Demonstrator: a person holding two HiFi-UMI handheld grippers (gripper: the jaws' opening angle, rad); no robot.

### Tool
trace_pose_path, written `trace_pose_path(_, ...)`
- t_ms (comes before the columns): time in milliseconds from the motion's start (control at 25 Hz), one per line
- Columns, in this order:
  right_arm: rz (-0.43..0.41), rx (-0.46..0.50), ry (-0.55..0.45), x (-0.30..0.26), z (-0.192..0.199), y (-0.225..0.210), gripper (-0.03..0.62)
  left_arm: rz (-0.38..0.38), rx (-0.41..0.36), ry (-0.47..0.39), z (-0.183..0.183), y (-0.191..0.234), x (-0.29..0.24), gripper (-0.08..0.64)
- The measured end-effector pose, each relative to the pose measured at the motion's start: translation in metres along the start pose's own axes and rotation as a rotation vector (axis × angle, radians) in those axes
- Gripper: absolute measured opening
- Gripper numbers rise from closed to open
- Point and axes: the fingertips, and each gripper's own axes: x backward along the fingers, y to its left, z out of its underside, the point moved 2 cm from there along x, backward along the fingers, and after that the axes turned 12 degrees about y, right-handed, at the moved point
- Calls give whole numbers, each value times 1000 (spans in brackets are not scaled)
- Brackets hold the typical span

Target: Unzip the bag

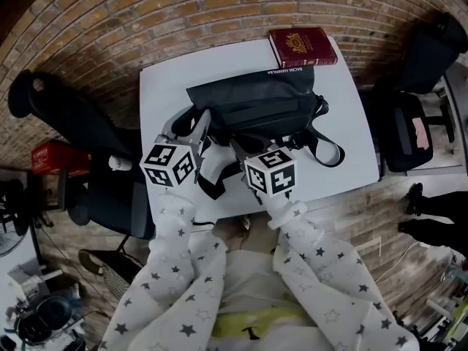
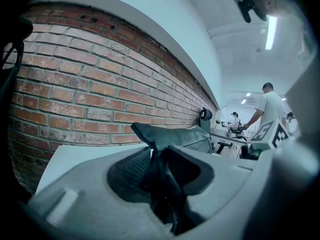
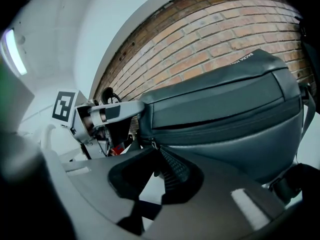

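Observation:
A black zip bag (image 1: 252, 108) lies across the middle of the white table (image 1: 164, 86). My left gripper (image 1: 191, 121) is at its left end; in the left gripper view the gripper (image 2: 155, 159) is shut on a fold of the bag's black fabric (image 2: 175, 134). At the bag's front, near that same end, is my right gripper (image 1: 257, 141). In the right gripper view its jaws (image 3: 154, 151) come together on the zipper pull (image 3: 152, 145) at the left end of the closed zip line across the bag (image 3: 225, 104).
A dark red book (image 1: 302, 47) lies at the table's far edge behind the bag. The bag's strap (image 1: 327, 151) loops out at the front right. Black office chairs stand left (image 1: 66, 115) and right (image 1: 409, 123). A brick wall (image 1: 219, 6) runs behind.

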Motion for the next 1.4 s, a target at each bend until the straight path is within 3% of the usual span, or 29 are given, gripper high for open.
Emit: trace_pose_path(1400,83,-35,-4,55,-4,-72,40,-136,78,8,-4,-7,-4,110)
